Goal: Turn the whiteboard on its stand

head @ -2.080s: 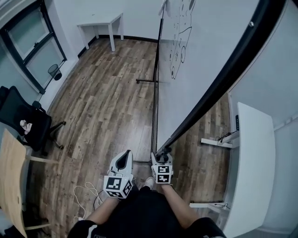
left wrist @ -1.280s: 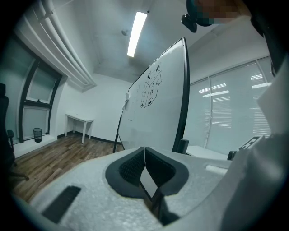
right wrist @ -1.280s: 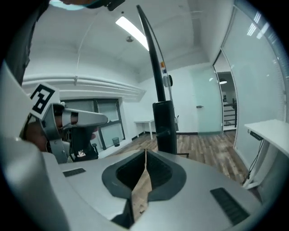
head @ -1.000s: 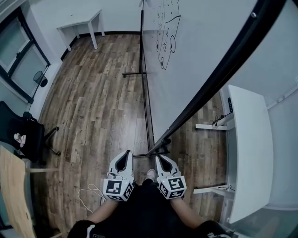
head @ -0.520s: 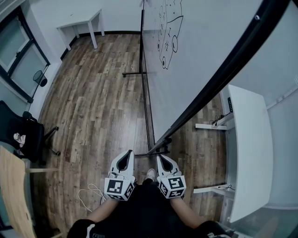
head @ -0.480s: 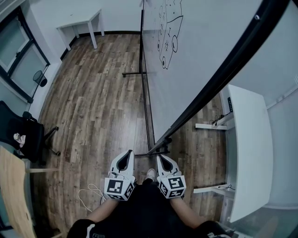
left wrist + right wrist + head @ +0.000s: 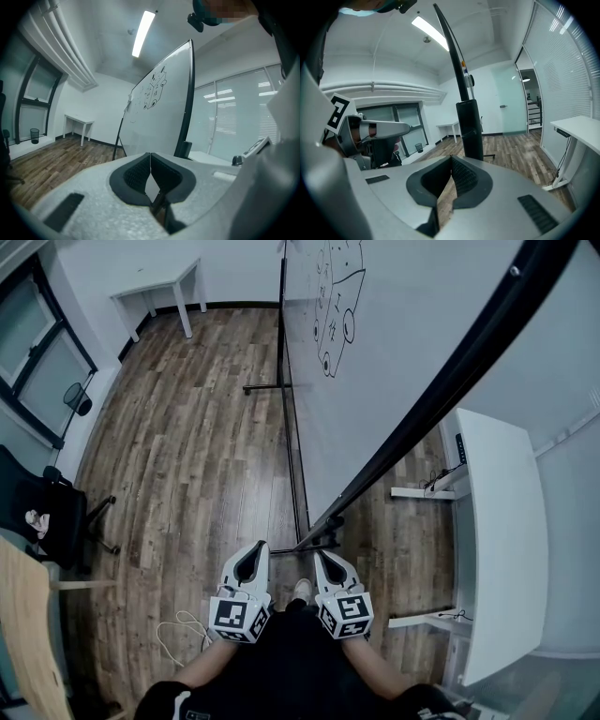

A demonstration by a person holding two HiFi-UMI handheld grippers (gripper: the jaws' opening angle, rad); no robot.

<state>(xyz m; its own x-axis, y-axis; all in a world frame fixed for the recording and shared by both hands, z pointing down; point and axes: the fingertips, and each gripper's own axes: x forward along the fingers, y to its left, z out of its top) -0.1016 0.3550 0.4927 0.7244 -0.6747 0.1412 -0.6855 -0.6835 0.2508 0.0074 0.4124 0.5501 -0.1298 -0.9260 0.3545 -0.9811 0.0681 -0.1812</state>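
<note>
The whiteboard [image 7: 412, 362] fills the upper right of the head view, tilted on its stand, with a black marker drawing [image 7: 336, 298] at its far end. Its black frame edge [image 7: 441, 399] runs diagonally down to a lower corner [image 7: 323, 526]. The stand's black leg [image 7: 286, 418] crosses the wooden floor. My left gripper [image 7: 260, 546] and right gripper [image 7: 320, 555] sit side by side just short of that corner, both shut with nothing between the jaws. In the left gripper view the whiteboard [image 7: 157, 108] rises ahead. In the right gripper view its frame edge [image 7: 453, 51] and black post [image 7: 469, 129] stand close ahead.
A small white table [image 7: 155, 289] stands at the far wall, with a waste bin [image 7: 75, 397] by the window. A black office chair [image 7: 42, 507] and a wooden tabletop [image 7: 21, 624] are at the left, a long white desk [image 7: 497, 540] at the right. A white cable [image 7: 178, 629] lies on the floor.
Two seconds ago the right gripper was up against the board's lower corner; it now sits back from it, level with the left one. Over the last second neither gripper has moved.
</note>
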